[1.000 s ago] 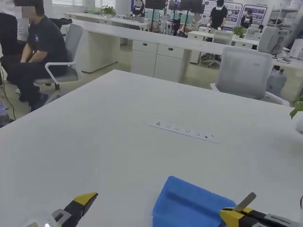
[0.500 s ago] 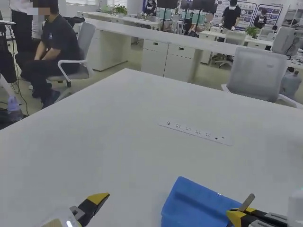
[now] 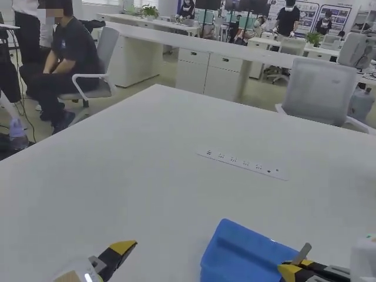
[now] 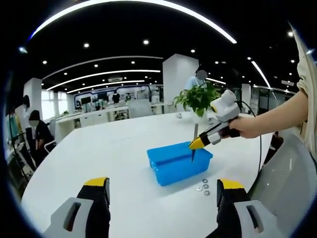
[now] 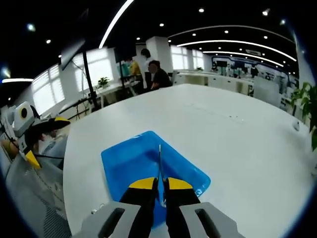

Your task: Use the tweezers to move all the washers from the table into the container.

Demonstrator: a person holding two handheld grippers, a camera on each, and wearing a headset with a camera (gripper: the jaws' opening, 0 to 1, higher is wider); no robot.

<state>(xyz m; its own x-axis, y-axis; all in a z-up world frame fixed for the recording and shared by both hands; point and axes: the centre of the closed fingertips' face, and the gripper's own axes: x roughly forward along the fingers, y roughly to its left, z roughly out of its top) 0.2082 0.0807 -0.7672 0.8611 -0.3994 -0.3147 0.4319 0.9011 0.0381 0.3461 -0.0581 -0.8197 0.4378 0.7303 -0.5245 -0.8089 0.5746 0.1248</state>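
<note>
Right claw [image 5: 161, 184] clenched on tweezers [image 5: 160, 163], whose tips point down over the blue container [image 5: 148, 168]. Left claw [image 4: 163, 183] released, jaws wide apart, hovering above the white tabletop [image 4: 99, 148]. Three washers [image 4: 203, 187] lie on the tabletop just beside the container's near corner, outside it. Cannot tell whether the tweezers carry a washer. Plant [image 4: 198, 99] stands behind the container.
</note>
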